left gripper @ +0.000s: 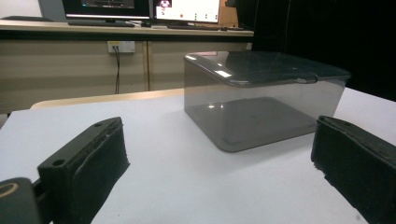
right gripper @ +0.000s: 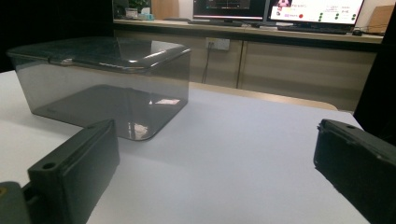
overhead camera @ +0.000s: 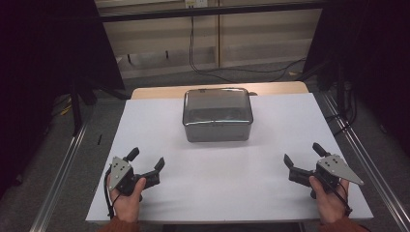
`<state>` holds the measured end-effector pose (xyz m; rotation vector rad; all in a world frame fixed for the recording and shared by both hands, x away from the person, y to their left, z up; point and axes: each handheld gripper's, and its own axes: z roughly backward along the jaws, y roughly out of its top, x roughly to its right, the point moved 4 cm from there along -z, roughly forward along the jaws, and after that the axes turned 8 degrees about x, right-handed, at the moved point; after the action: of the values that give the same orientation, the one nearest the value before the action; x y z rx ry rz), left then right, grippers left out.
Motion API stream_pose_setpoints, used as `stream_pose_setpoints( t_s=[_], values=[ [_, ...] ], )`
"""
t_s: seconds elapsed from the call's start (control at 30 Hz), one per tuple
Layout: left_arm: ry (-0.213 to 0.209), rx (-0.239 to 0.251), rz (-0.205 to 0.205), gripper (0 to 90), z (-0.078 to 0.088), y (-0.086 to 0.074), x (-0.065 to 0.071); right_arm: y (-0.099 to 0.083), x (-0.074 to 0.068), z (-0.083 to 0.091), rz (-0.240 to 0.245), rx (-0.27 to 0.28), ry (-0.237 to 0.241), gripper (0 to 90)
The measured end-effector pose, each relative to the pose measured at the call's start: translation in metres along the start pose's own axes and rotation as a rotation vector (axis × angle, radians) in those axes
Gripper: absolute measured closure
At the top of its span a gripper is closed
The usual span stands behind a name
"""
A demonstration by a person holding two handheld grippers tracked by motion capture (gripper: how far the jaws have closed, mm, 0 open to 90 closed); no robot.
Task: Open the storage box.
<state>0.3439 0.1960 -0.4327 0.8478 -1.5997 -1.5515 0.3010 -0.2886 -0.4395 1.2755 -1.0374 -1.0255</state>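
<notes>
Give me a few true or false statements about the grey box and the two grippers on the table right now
1. The lid is on the smoky transparent box. True.
2. The left gripper is clamped on the box. False: its jaws stand open, well short of the box, with nothing between them.
3. The right gripper is open and holds nothing. True.
4. The box lies tipped on its side. False: it stands upright on the white table.
5. The box sits toward the far side of the table, roughly midway between the two grippers. True.
6. A red cup stands beside the box. False: no cup is visible near it.
</notes>
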Motion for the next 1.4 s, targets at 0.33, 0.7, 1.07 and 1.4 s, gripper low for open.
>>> stream_pose_setpoints(
  t_s=[0.33,0.7,1.07,1.4],
  values=[
    [-0.001,-0.018,0.006,3.2,-0.002,-0.002,-0.001,-0.002,-0.007,-0.006,-0.003,-0.01,0.033,0.0],
    [-0.009,-0.009,0.013,3.8,0.001,0.0,0.002,-0.001,-0.021,-0.012,0.001,-0.008,0.08,0.0],
    [-0.023,-0.023,0.014,3.8,-0.003,-0.002,0.007,-0.001,-0.039,-0.03,-0.016,-0.026,0.144,0.0],
    [-0.001,-0.058,-0.006,3.8,-0.005,-0.007,0.0,0.005,-0.055,-0.055,-0.064,-0.031,0.187,0.0]
  ],
)
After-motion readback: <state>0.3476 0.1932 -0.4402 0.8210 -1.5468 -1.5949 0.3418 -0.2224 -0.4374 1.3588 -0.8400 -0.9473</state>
